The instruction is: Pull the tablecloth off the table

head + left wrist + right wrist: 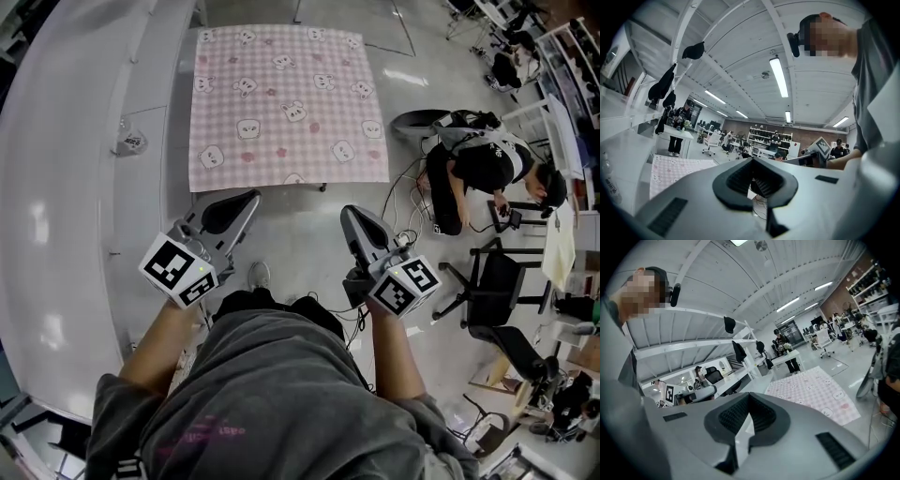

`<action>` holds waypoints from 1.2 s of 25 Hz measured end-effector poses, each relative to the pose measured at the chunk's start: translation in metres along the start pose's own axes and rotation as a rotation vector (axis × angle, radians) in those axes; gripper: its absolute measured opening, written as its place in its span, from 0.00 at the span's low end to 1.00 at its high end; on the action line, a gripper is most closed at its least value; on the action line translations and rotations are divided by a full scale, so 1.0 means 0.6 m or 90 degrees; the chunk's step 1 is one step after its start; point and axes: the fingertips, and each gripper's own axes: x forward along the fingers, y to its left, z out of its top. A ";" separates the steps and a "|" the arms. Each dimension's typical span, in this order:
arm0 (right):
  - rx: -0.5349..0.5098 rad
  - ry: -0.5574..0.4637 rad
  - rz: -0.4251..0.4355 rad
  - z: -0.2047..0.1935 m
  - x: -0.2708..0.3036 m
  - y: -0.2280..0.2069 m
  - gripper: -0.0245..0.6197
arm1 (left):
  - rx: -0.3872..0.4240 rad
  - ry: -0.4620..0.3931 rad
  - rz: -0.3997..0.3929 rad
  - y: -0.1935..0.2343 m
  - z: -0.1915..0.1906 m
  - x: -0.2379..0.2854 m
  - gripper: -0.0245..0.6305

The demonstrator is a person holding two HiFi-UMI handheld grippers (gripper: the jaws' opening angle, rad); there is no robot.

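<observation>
Two grippers are hovering just short of the tablecloth's (286, 103) near edge, held level and close to the person's body. The left gripper (251, 198) is pointing at the cloth's near left corner and the right gripper (350, 212) at its near right part, likely so that each can take one side of the hem. Both claws are sitting closed with nothing between the ribbed pads, as each gripper's own view is showing. The pink checked cloth is lying spread flat over the table, which is hiding beneath it, so it is not off yet. Its near hem is hanging slightly over the edge, giving the claws something to pinch. My guess is that the claws are needing to open and reach that hem. A person (478, 169) is crouching well to the right of the tablecloth, clear of it
</observation>
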 end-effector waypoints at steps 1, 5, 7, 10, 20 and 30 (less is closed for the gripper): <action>0.003 0.001 0.000 0.003 0.005 -0.003 0.03 | -0.002 0.001 0.003 0.006 0.001 0.001 0.04; 0.008 0.008 0.003 0.010 0.029 -0.022 0.03 | -0.009 0.003 0.018 0.029 -0.003 0.009 0.04; 0.011 0.015 0.006 0.010 0.038 -0.033 0.03 | -0.016 0.007 0.028 0.038 -0.008 0.011 0.04; 0.024 0.030 0.010 0.005 0.051 -0.059 0.03 | -0.032 0.020 0.046 0.050 -0.022 0.020 0.04; 0.089 0.098 0.019 -0.054 0.095 -0.216 0.03 | -0.074 0.069 0.128 0.095 -0.129 0.103 0.04; 0.152 0.211 0.033 -0.170 0.135 -0.347 0.03 | -0.121 0.115 0.231 0.149 -0.277 0.159 0.04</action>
